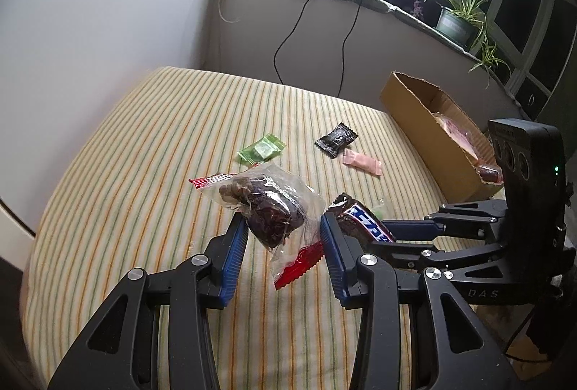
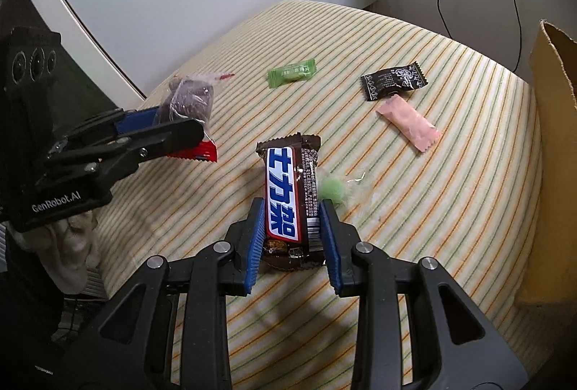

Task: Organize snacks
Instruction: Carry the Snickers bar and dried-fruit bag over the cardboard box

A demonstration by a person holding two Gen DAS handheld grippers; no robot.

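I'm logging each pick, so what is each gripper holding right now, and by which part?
Left gripper: the clear bag of dark snacks, held across its middle. Right gripper: the brown chocolate bar, held by its near end, jaws on its long sides.

Three wrapped sweets [image 2: 291, 72] [image 2: 395, 83] [image 2: 409, 127] lying apart on the bed [image 1: 144, 145], toward its far edge. Box [image 1: 414, 127] at the right edge, snacks inside. Bag [image 1: 263, 206] left of the bar [image 2: 288, 195], both above the bed's near half.

Striped bed cover [image 2: 450, 209] — on it green [image 2: 291, 72], black [image 2: 393, 83], pink [image 2: 409, 126] sachets and a cardboard box [image 1: 425, 134].
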